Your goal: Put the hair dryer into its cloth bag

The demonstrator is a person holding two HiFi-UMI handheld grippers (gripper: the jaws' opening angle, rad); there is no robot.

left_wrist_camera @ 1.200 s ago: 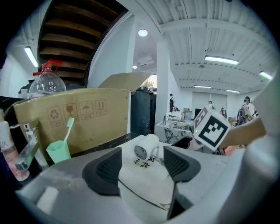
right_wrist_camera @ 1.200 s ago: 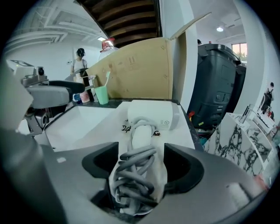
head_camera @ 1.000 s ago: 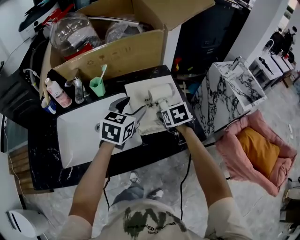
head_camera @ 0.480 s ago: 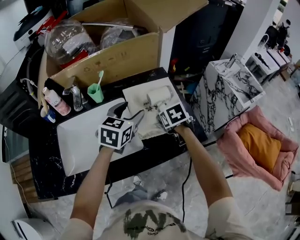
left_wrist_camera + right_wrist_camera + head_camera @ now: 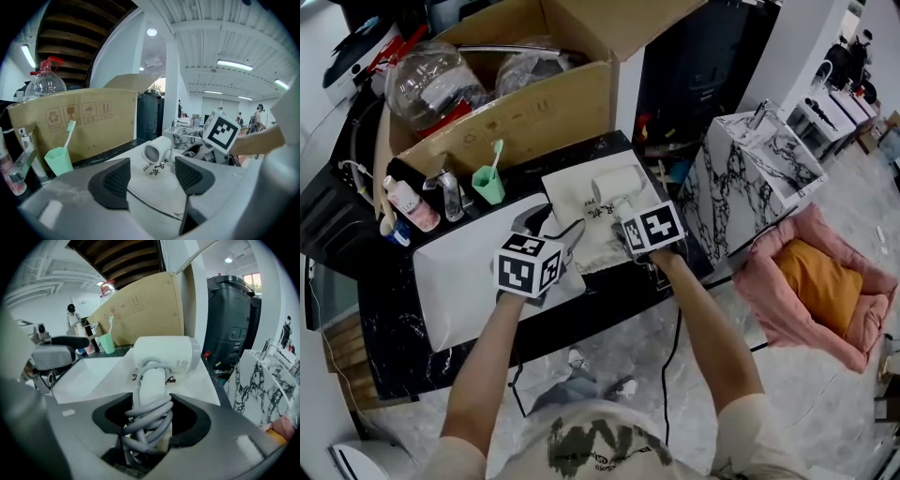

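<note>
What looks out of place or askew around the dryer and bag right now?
Nothing spilled or damaged. The white hair dryer lies on top of the flat white cloth bag, not inside. Its grey cord is wound loosely round the handle, loops bulging between the jaws of the right tool, which have just been closing on it.

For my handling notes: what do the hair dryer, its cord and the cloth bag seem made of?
Hair dryer: smooth white plastic, faint sheen. Cord: grey, probably rubbery sheath; coils bend softly. Cloth bag: off-white matte fabric, likely cotton; it wrinkles.
</note>
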